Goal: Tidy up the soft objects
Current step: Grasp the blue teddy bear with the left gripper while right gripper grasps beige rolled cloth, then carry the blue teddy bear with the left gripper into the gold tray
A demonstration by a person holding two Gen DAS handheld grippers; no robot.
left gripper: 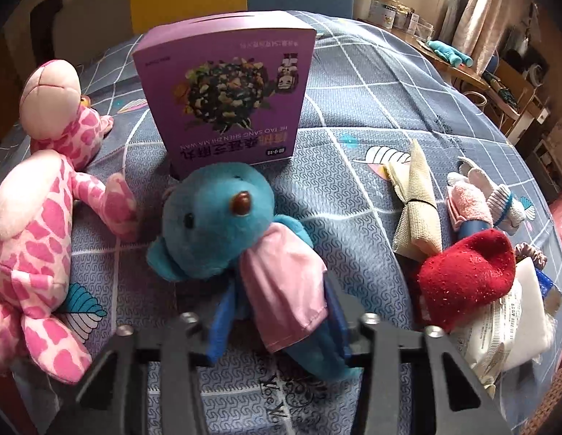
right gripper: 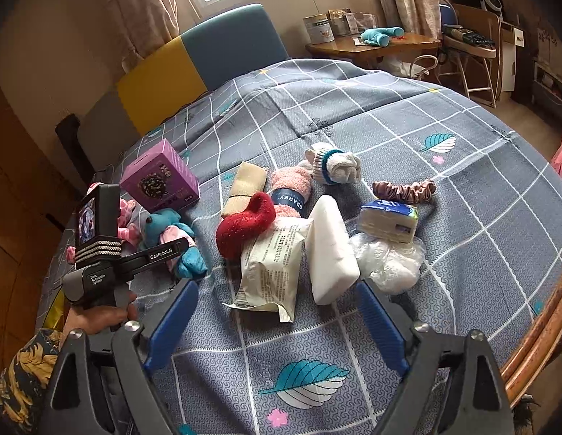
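Blue bear (left gripper: 223, 217), short fuzzy plush w/ glossy brown bead nose and a smooth pink satin cloth over its body, lies on the bed (left gripper: 371, 101) just in front of the purple box (left gripper: 226, 90). Left hand-held gripper (left gripper: 277, 322) is clamped on the bear's lower body: blue ribbed pads (left gripper: 219, 330) press it from both sides. Box is glossy card, rectangular, standing upright, slot in top. Left of bear, touching nothing of it, a pink giraffe (left gripper: 38, 224): pale plush w/ darker pink blotches, rounded snout, floppy limbs. Bed cover is grey-blue woven cotton w/ white grid lines and printed leaves. Right hand-held gripper (right gripper: 277, 322) hangs w/ jaws wide apart, nothing between them, above the bed near a heap of soft stuff: red fuzzy sock (right gripper: 244, 224) curled in a hook shape, crinkly white foil-type packet (right gripper: 270, 268), smooth white oblong foam block (right gripper: 331, 250), fluffy pink sock (right gripper: 291, 188) w/ navy paper band, beige mesh cloth (right gripper: 244, 188) folded flat, knit white sock ball (right gripper: 335, 166) w/ teal stripe, ruffled satin scrunchie (right gripper: 404, 188), tissue pack (right gripper: 387, 221) on a crumpled clear plastic bag (right gripper: 389, 264). Person's hand (right gripper: 99, 315) w/ floral sleeve grips the left tool's handle.
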